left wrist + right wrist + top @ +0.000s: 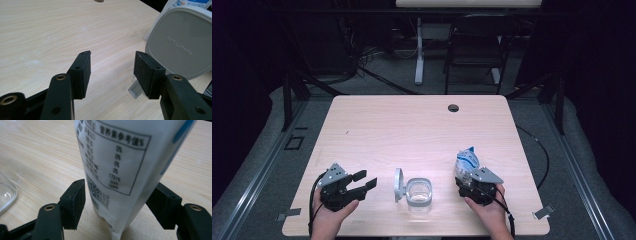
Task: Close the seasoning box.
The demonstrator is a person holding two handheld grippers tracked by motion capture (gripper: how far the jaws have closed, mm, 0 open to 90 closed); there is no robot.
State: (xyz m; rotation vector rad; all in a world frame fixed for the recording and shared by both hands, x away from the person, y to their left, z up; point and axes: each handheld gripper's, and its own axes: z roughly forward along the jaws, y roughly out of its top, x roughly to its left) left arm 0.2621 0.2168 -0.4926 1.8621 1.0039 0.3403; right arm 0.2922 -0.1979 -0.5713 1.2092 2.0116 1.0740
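Nearest the person: left gripper, jaws apart and empty, pointing right toward the clear container, whose grey hinged lid stands upright just beyond its right jaw; the container appears empty. Right gripper, jaws closed against both sides of the white-and-blue pouch, holds it upright, long axis vertical, just right of the container; the right hand is therefore the one placed to tip the pouch leftward over the open mouth, a judgement only. Farther off: bare wooden surface with a cable hole.
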